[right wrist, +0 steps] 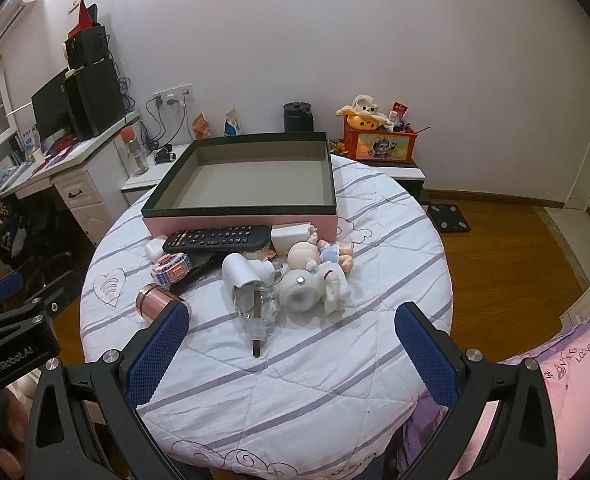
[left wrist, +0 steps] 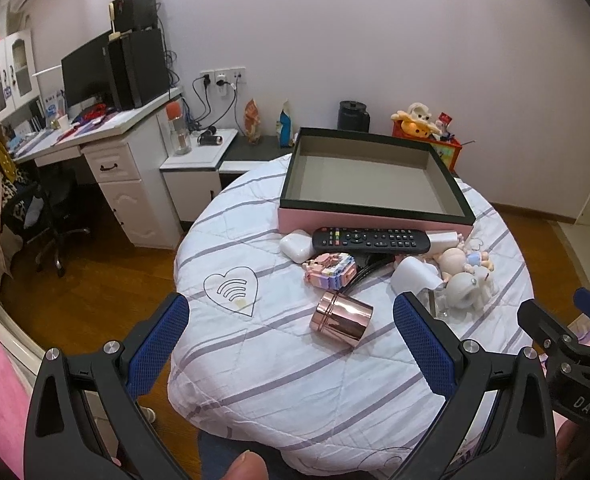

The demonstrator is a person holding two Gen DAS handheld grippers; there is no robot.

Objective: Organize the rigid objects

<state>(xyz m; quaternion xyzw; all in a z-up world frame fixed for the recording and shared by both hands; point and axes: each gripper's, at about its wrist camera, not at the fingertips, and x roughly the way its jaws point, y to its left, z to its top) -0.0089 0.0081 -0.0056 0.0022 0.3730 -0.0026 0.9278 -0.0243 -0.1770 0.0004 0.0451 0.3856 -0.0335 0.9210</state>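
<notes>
the left gripper (left wrist: 291,344) is hanging wide open over the near edge of the round table (left wrist: 295,392), its two blue mesh-textured pads holding nothing and touching nothing. the right gripper (right wrist: 293,344) is likewise spreading wide, empty, its pads apart above the quilted white cover with grey stripes.

just ahead of the left gripper, at twelve o'clock, one rose-gold metal canister (left wrist: 341,319) is lying on its side, shiny and cylindrical. in the right wrist view one clear glass jar (right wrist: 259,307) is lying at eleven o'clock with a dark flat stick reaching out of its mouth toward the gripper.

beyond these, a cluster is sitting mid-table: one pink brick-built block toy (left wrist: 330,270), one white rounded earbud case (left wrist: 297,245), one white plastic charger (right wrist: 245,269), one white figurine (right wrist: 315,290) with a round base facing the camera, and one baby doll (right wrist: 323,255) in blue, touching the figurine. one black remote control (left wrist: 371,239), long and flat with many buttons, is lying crosswise just behind them, near the box wall.

farthest, at twelve o'clock, one shallow rectangular box (left wrist: 375,216) with pink outer walls, a black rim and a grey cardboard floor is resting on the table with nothing inside it.
</notes>
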